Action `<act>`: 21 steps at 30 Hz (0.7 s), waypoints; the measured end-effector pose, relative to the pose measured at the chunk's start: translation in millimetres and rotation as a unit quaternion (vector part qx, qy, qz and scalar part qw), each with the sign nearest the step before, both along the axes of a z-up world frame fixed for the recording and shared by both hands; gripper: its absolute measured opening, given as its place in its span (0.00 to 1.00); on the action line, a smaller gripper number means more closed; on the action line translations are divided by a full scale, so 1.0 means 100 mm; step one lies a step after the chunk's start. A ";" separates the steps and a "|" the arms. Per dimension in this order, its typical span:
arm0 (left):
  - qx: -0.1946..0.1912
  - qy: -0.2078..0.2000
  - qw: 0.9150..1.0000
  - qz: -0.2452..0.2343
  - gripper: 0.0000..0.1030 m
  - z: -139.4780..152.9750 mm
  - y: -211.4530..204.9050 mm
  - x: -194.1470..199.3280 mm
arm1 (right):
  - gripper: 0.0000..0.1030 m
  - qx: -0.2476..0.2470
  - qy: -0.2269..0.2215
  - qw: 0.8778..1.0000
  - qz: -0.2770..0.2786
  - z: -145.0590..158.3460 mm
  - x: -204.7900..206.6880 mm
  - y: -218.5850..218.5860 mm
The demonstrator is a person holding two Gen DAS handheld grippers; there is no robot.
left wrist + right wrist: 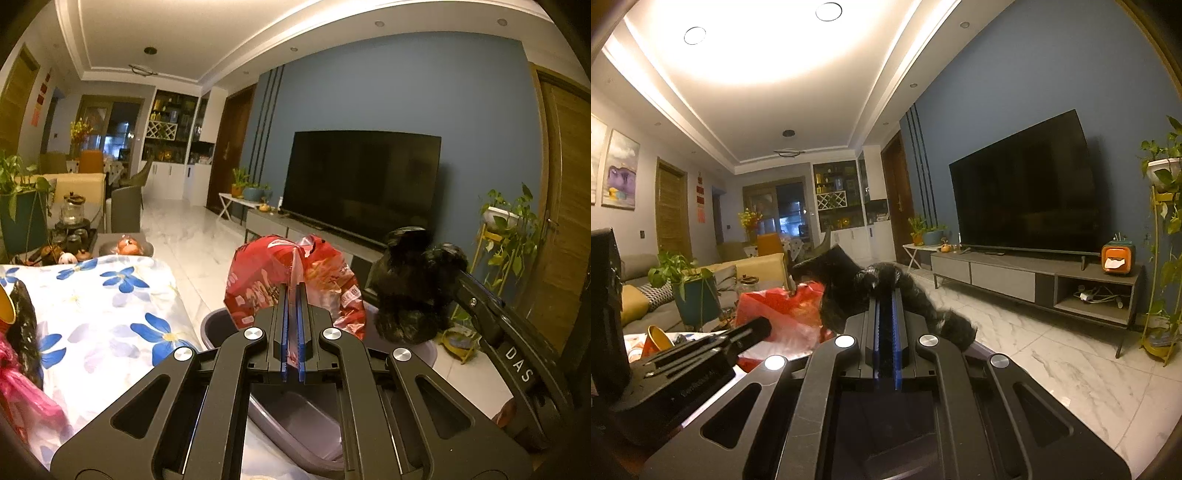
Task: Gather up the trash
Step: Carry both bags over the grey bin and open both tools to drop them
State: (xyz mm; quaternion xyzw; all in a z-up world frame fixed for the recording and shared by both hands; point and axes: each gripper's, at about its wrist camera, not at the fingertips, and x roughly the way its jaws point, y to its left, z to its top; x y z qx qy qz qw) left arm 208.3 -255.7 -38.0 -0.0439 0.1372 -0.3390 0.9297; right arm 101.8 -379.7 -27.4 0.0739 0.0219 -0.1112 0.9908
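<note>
Two hand-held tools are raised side by side above a grey plastic bin [295, 424] in a living room. The left tool [293, 295] is clenched on a crumpled red plastic bag [258, 280]; a thin fold of the bag is pinched between its blue-lined fingers [283, 332], and the rest of the bag bulges out beyond the tips, hanging over the bin's far rim. The right tool [886, 295] is clenched on a black plastic bag [846, 284], which bunches past its tips and trails down along its right side. From the left wrist view, the black bag [413, 288] hangs just to the right of the red one, near it, also over the bin; whether the two bags touch is hard to tell. From the right wrist view, the red bag [783, 314] sits just left of the black one, with the left tool's dark body [701, 354] below it.

To the left of the bin is a tabletop covered in a white cloth with blue flowers [110, 306]. At its near left edge lie a bright pink bag [26, 391] and a dark speckled bag [24, 325]. A yellow cup [659, 336] lies tilted on the tabletop. Behind everything, a large dark television [362, 184] stands on a low grey cabinet [1034, 280] against a blue wall, above a pale marble floor [1052, 354].
</note>
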 end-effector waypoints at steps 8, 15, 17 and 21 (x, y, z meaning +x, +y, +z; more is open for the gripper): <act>0.007 0.021 1.000 -0.013 0.26 -0.10 -0.09 0.09 | 0.35 0.008 0.003 1.000 -0.003 -0.03 0.05 0.00; -0.008 0.017 1.000 0.024 0.70 -0.13 0.11 0.06 | 0.47 0.014 0.003 1.000 -0.008 -0.02 -0.03 -0.01; -0.008 0.015 0.999 0.040 0.75 -0.11 0.17 0.03 | 0.52 0.017 0.002 1.000 -0.009 -0.02 -0.07 -0.01; -0.013 0.010 0.997 0.070 0.80 -0.08 0.35 -0.08 | 0.61 0.021 -0.001 1.000 -0.012 -0.02 -0.15 0.01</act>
